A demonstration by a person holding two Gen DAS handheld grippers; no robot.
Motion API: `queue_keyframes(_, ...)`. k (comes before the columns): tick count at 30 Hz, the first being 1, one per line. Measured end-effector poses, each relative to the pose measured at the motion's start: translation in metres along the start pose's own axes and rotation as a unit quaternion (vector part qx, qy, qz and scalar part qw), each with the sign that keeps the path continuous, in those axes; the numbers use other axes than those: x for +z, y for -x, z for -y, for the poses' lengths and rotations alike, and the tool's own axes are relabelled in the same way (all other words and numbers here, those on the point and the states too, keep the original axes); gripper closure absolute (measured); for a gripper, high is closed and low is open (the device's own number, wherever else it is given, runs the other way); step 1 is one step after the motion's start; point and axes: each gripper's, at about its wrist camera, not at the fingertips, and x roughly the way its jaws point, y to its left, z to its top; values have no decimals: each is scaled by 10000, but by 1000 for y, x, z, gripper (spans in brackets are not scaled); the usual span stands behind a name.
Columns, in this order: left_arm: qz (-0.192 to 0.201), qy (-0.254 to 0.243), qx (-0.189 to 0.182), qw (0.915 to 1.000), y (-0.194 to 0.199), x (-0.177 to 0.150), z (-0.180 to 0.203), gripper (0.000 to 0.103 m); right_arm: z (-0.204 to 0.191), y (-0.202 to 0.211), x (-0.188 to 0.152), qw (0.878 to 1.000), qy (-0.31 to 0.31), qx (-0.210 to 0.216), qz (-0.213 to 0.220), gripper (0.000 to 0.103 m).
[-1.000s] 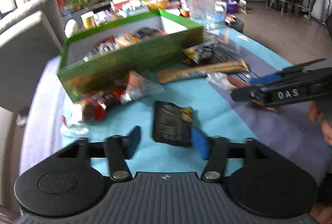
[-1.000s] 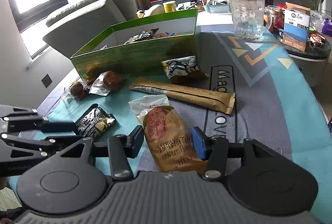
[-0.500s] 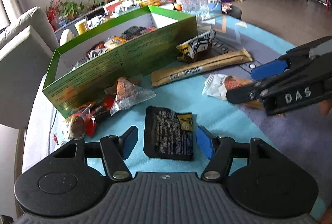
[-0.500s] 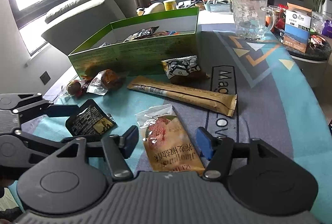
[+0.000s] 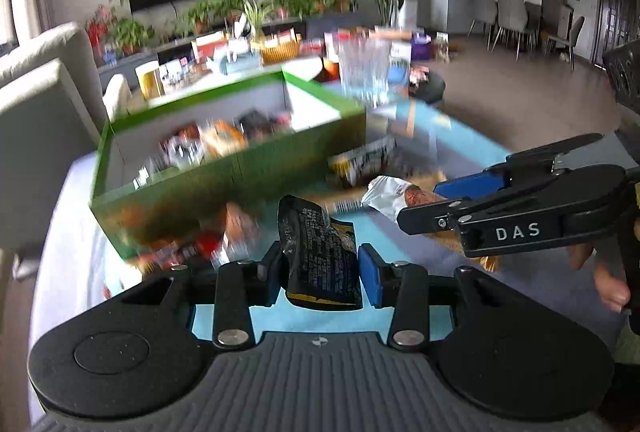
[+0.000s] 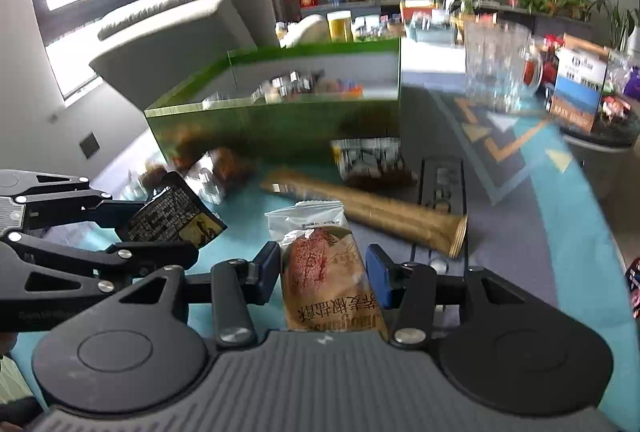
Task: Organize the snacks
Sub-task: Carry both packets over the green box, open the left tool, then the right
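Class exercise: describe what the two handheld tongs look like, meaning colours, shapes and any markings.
Both tongs, the left tongs and the right tongs, are matte black, with a ribbed grey body, round side discs, silver rivets and blue pads. The right one carries white letters "DAS" on its side.

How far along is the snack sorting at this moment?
Partly done: several snacks already lie in the green box. In hand: the left gripper has just closed on the black packet; the right gripper has been closing around the bread packet. Left: the long tan packet and others beside the box.
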Motion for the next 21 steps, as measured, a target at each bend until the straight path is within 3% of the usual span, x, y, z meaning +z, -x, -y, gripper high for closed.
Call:
queue_keyframes(11, 494, 173, 400, 9978, 11, 31, -24, 66, -10, 14, 43, 9965, -11, 184, 814, 54)
queue_keyframes(21, 847, 591, 696, 9922, 4, 58, -55, 65, -15, -2, 75, 9929, 31, 310, 1145, 54)
